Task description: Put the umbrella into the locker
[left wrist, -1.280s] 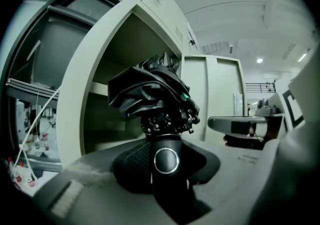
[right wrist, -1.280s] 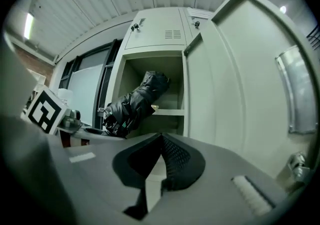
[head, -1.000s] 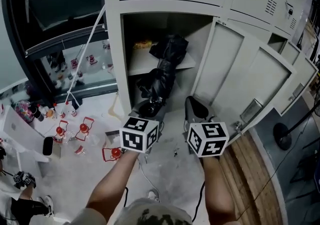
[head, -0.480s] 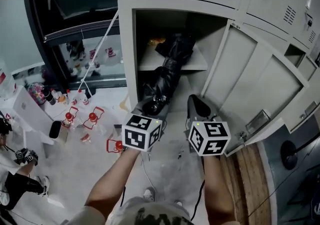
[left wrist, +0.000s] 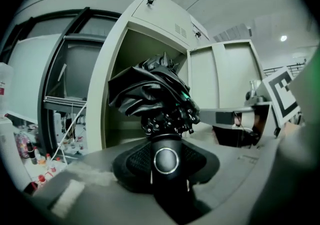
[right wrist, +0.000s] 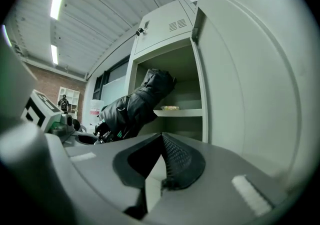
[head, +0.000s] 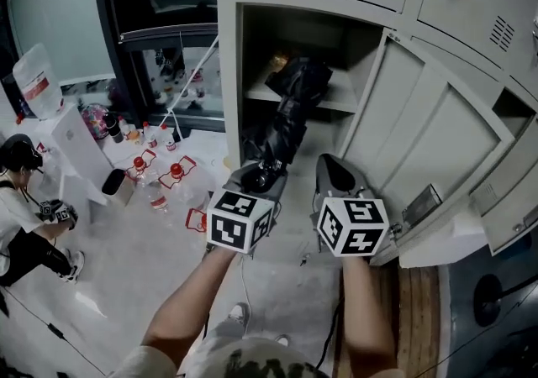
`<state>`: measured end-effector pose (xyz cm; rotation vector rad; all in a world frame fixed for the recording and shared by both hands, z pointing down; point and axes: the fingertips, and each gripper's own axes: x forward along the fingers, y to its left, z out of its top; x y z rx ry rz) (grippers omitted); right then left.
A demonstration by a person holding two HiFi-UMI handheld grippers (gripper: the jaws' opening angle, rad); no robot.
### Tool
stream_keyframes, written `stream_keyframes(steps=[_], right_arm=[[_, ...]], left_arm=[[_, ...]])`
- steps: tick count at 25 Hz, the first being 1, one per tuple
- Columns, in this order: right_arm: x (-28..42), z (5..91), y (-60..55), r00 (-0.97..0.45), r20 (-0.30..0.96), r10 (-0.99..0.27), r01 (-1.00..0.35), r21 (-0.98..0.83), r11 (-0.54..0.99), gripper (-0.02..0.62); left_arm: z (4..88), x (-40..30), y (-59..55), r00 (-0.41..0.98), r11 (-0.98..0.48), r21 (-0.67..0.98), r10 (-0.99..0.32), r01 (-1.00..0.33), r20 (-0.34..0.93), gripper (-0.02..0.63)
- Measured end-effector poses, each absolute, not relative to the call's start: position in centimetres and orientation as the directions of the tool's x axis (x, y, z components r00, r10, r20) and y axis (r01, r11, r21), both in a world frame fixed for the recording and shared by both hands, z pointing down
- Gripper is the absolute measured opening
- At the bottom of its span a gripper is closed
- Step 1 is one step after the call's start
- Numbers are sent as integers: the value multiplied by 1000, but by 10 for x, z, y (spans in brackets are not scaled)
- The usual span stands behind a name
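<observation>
The black folded fabric umbrella [head: 282, 126] leans up into the open compartment of the grey metal locker [head: 228, 74]. Its bunched top end is at the front edge of the inner shelf [head: 340, 102], and its lower part hangs out of the opening. Since a second ago it looks more slanted in the head view, with the handle end lying nearer the locker's left wall. The top end has gone no deeper past the shelf edge. The view itself has swung left, so part of that shift may be only the camera.

My judgement is that the insertion has barely advanced: the umbrella has been re-aimed, not pushed home.

The left tool [head: 255, 176] has its jaws closed on the umbrella's round black handle [left wrist: 166, 160], so the umbrella runs straight on from that tool toward the shelf. The right tool [head: 334, 178] is just beside it, near the open door [head: 412, 137]. Its pads meet at the tip with nothing between them, and it is not touching the umbrella.
</observation>
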<state>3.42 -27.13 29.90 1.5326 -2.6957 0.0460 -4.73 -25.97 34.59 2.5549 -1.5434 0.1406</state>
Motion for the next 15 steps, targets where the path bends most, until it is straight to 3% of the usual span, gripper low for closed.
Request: stream_keyframes(steps=[15], right_arm=[[32, 319, -221, -639, 54, -767, -769, -29, 639, -9]], left_arm=[[396, -45, -191, 330, -317, 92, -912, -944, 244, 133]])
